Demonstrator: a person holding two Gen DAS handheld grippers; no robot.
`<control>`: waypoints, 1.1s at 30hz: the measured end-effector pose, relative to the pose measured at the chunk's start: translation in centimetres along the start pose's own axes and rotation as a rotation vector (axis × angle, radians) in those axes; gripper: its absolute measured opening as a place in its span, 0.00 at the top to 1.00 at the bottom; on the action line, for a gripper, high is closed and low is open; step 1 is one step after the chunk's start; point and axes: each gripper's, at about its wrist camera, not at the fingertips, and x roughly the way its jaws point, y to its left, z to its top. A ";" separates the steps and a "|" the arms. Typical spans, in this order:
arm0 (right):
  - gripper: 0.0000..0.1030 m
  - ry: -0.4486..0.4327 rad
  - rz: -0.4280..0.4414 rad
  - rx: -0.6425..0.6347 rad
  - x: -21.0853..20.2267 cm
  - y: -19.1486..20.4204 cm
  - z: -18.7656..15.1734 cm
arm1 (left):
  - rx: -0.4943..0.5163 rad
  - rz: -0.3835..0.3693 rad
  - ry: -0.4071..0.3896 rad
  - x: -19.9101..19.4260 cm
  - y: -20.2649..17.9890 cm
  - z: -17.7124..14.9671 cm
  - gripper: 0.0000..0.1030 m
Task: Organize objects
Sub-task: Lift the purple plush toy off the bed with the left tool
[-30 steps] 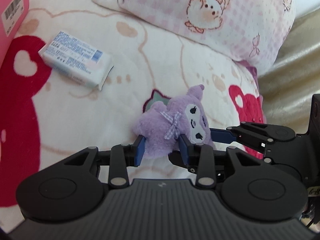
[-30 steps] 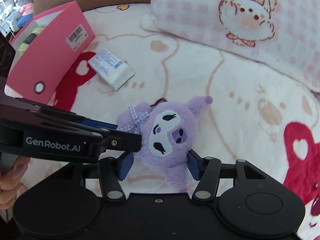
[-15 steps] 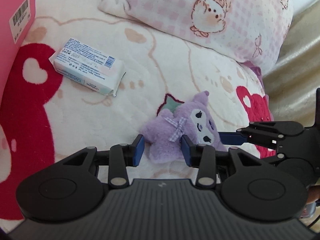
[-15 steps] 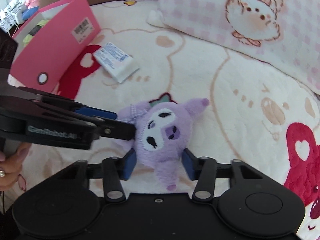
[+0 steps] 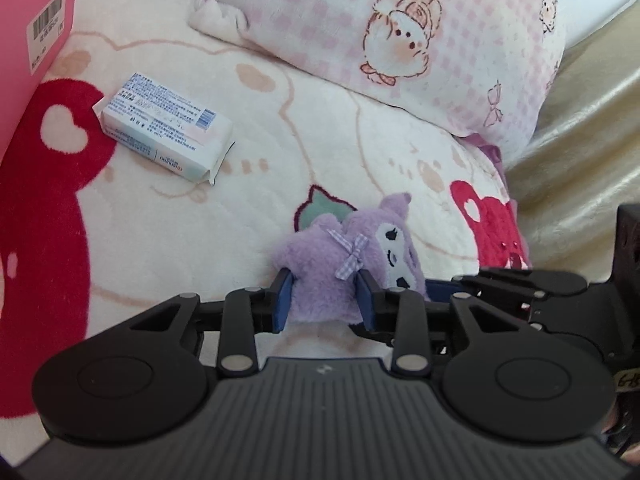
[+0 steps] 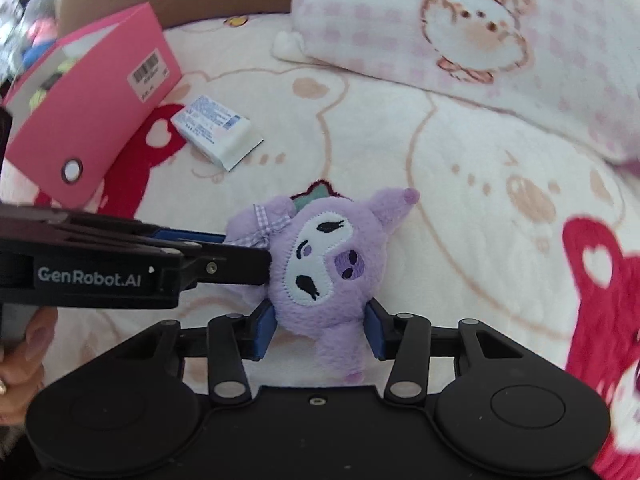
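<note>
At the far left stands the pink box [image 6: 92, 120], its barcode label facing the cameras, and just beside its lower edge the white wrapped soap bar [image 5: 166, 126] lies flat on the cream blanket [image 5: 280, 120], in the same spot as a second ago. Toward the middle, the purple plush toy [image 6: 324, 260] lies on the blanket with both grippers on it. The left gripper [image 5: 324, 300] now has its blue pads pressed against the toy's body on either side of the checked bow; half a second ago those pads stood just short of the plush, so this grip is new. The right gripper [image 6: 320, 328] holds the toy's head from below, its pads touching both sides, as it did in the earlier frames. In the right wrist view the left gripper's side comes in from the left and meets the toy at the bow. To the right, the pink checked pillow [image 5: 400, 32] rests at the blanket's far edge, unmoved.
</note>
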 end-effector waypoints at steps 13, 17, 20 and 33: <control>0.49 -0.037 0.002 -0.007 -2.8 3.8 -1.7 | 0.060 0.061 0.067 -4.5 -0.8 -1.0 0.68; 0.49 -0.024 -0.003 -0.049 -3.5 6.0 -2.2 | 0.075 0.087 0.083 -6.6 -0.6 -2.0 0.68; 0.49 -0.015 0.002 -0.066 -4.2 7.3 -2.6 | 0.058 0.081 0.101 -8.1 0.0 -2.3 0.68; 0.49 0.035 0.035 -0.125 -7.4 12.2 -2.6 | 0.066 0.109 0.184 -13.6 0.1 -3.0 0.68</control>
